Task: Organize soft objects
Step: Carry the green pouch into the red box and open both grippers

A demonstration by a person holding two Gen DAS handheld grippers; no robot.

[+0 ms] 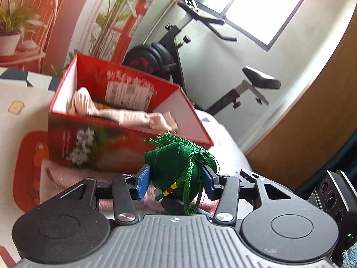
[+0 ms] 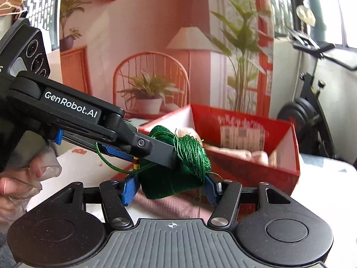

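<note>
Both grippers pinch one green tasseled sachet (image 1: 173, 163): left gripper (image 1: 176, 182) w/ blue pads on its sides, right gripper (image 2: 170, 186) clamped from below. It's held just before red box (image 1: 125, 143) front rim; pink cloths (image 1: 125, 114) fill box, bedspread (image 1: 13, 93) beyond it.

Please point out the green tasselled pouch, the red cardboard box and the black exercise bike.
green tasselled fabric pouch (image 1: 169, 156), left wrist view, cloth body
red cardboard box (image 1: 116, 147), left wrist view, flowered front wall
black exercise bike (image 1: 261, 79), left wrist view, saddle
</note>
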